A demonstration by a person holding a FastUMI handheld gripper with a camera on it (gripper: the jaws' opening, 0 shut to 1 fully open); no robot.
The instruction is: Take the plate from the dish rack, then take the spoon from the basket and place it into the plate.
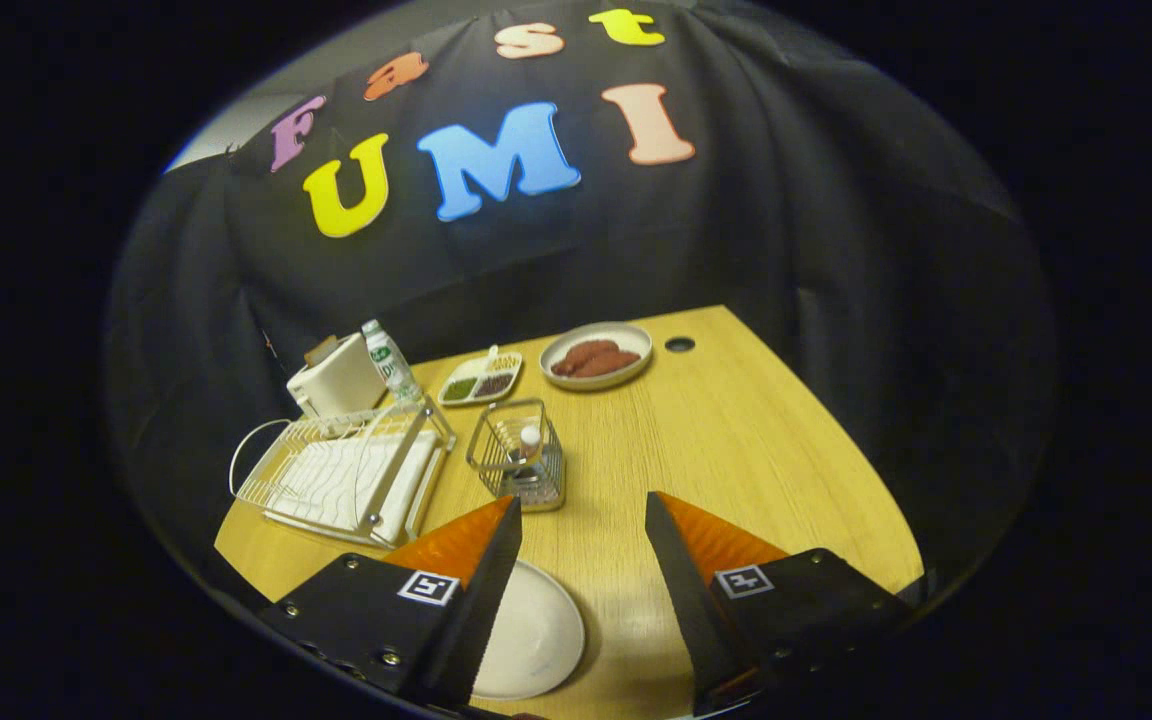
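Observation:
A white plate (pixel 534 632) lies flat on the wooden table (pixel 736 440), under and just inside my left finger, partly hidden by it. My gripper (pixel 583 512) hovers above the table, open, with nothing between its fingers. Just ahead of the left fingertip stands a small wire basket (pixel 519 455) with the spoon (pixel 530 440) upright in it, its pale handle end showing. Left of the basket sits the white wire dish rack (pixel 346 475) on its tray, with no plate in it.
Beyond the basket are a divided dish (pixel 481 380) with green and dark fillings, a grey plate of sausages (pixel 597 355), a white toaster (pixel 336 378) and a bottle (pixel 391 362). A round cable hole (pixel 679 344) marks the far right corner. The table's edge runs close on the right.

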